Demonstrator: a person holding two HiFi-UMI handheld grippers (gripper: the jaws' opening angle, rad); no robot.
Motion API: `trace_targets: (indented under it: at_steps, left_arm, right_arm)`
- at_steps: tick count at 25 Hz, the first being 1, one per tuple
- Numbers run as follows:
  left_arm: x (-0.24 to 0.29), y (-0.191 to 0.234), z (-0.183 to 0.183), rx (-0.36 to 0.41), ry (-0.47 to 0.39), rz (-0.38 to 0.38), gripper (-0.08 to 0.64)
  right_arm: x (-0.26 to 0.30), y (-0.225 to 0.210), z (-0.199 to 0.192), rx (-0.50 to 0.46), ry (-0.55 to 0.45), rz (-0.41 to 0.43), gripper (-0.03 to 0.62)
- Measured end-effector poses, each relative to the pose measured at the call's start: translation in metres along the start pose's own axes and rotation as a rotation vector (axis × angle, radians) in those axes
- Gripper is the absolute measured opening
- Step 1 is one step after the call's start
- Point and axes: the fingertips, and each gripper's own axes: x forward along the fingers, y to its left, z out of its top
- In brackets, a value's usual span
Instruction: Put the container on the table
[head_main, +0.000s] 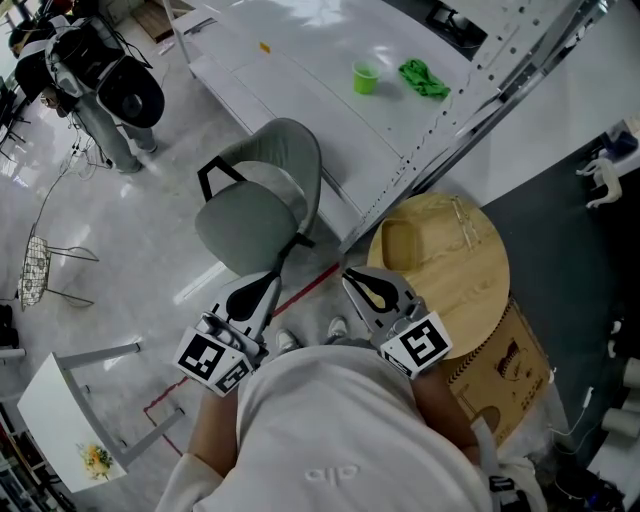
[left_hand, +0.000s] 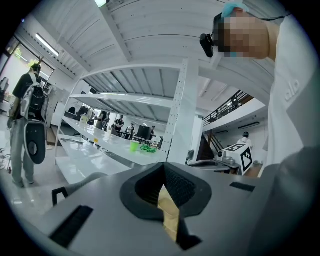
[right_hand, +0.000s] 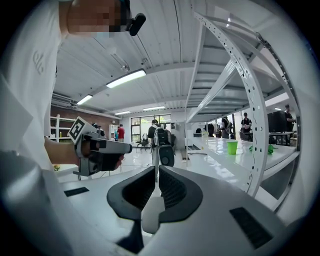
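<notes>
Container (head_main: 366, 77), seemingly a green cup, stands on white table (head_main: 300, 50); left tool (head_main: 268, 282) and right tool (head_main: 352, 277) closed.

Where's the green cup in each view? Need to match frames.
Head view: green cup at top centre, on the white table.
Left gripper view: left of centre, far beyond the jaws.
Right gripper view: right of centre.
Shared landmark: the green cloth beside it, in all three.

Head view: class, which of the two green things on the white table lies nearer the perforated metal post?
The crumpled cloth. The cup stands upright to its left, farther from the post.
</notes>
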Motion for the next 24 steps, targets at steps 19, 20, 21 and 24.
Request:
trace_targets:
  at_steps: [19,20,21,24]
  left_arm:
    - [0.003,-0.007,-0.008,0.018,0.023,-0.002,0.015]
    - [0.004,-0.007,-0.009,0.014,0.023,-0.001,0.015]
    - [0.004,-0.007,-0.01,0.01,0.024,0.0,0.015]
    - [0.006,-0.008,-0.013,0.003,0.026,0.006,0.015]
  right_arm:
    - [-0.006,-0.002,-0.008,0.04,-0.002,-0.011,0.044]
    - [-0.007,-0.003,-0.008,0.04,-0.004,-0.012,0.043]
    - [-0.008,-0.004,-0.009,0.04,-0.005,-0.013,0.043]
    - [-0.012,-0.006,-0.011,0.04,-0.002,-0.017,0.043]
